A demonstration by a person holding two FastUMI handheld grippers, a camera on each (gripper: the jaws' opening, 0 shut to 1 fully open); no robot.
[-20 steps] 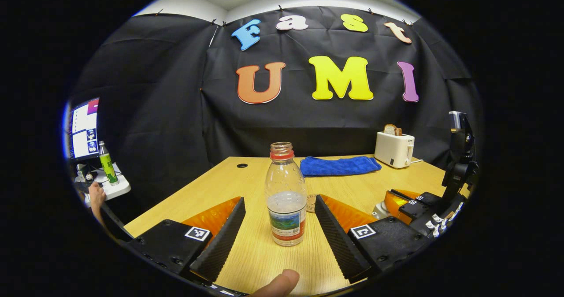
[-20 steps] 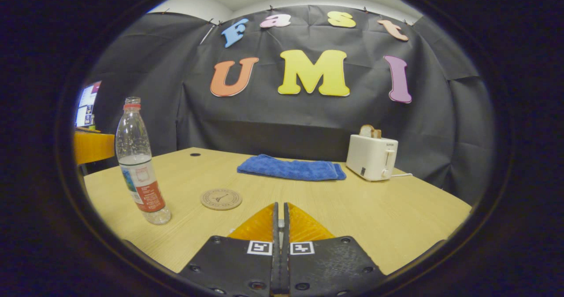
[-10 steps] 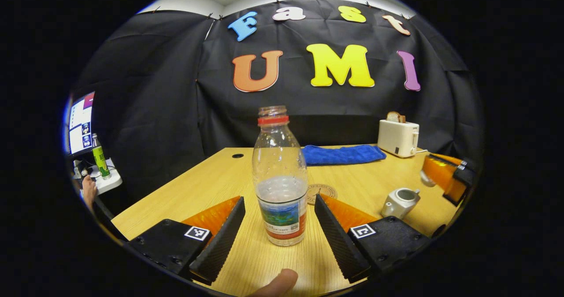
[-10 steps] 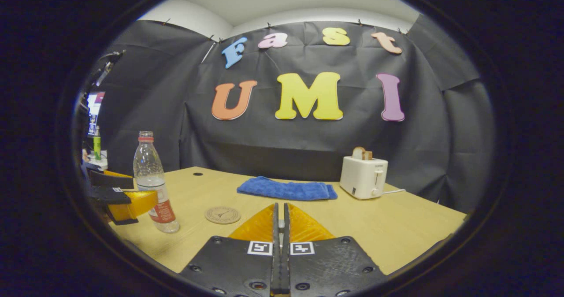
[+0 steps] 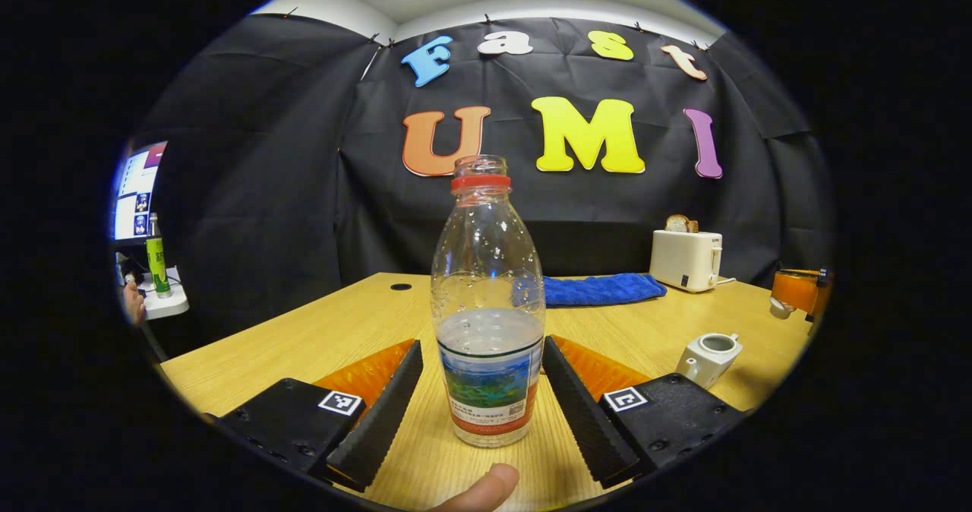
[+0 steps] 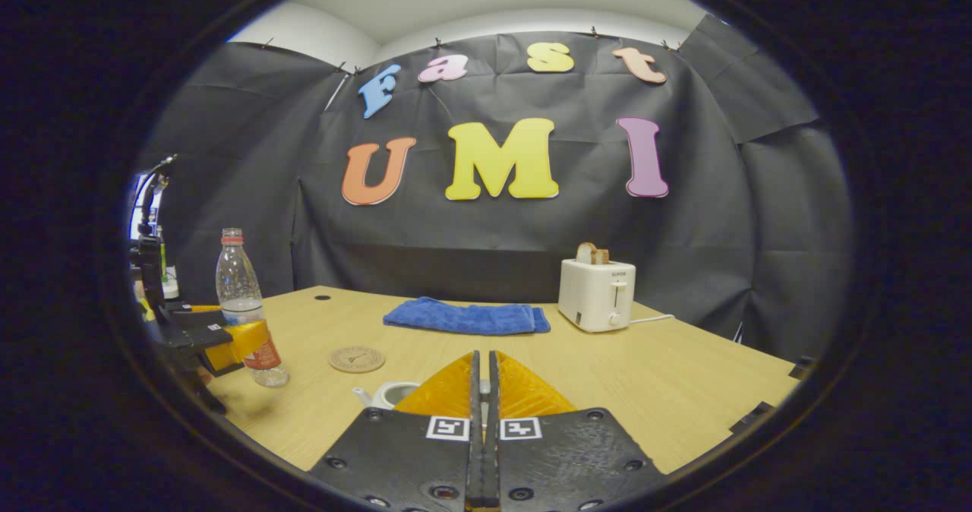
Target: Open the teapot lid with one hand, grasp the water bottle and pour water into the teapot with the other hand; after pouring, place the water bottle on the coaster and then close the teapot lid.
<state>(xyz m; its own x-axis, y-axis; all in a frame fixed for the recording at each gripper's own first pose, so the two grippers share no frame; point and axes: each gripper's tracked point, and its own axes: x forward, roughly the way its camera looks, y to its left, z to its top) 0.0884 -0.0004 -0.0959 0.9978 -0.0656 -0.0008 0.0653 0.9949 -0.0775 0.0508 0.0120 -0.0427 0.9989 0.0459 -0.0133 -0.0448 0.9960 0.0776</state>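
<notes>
My left gripper [image 5: 480, 402] is open wide, its fingers [image 5: 383, 409] flanking the water bottle [image 5: 487, 322] without touching it. The bottle stands upright and uncapped on the tabletop [image 5: 326, 337]. My right gripper [image 6: 481, 390] has its fingers pressed together on a small pale piece; I cannot tell what it is. The teapot [image 5: 708, 354] sits lidless right of the bottle. The coaster [image 6: 357, 359] lies flat near the bottle.

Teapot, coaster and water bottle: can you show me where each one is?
teapot [image 5: 708, 358], left gripper view, on its white side wall.
coaster [image 6: 357, 359], right gripper view, on the middle of the round disc.
water bottle [image 5: 487, 284], left gripper view, on the clear body above the water line.
</notes>
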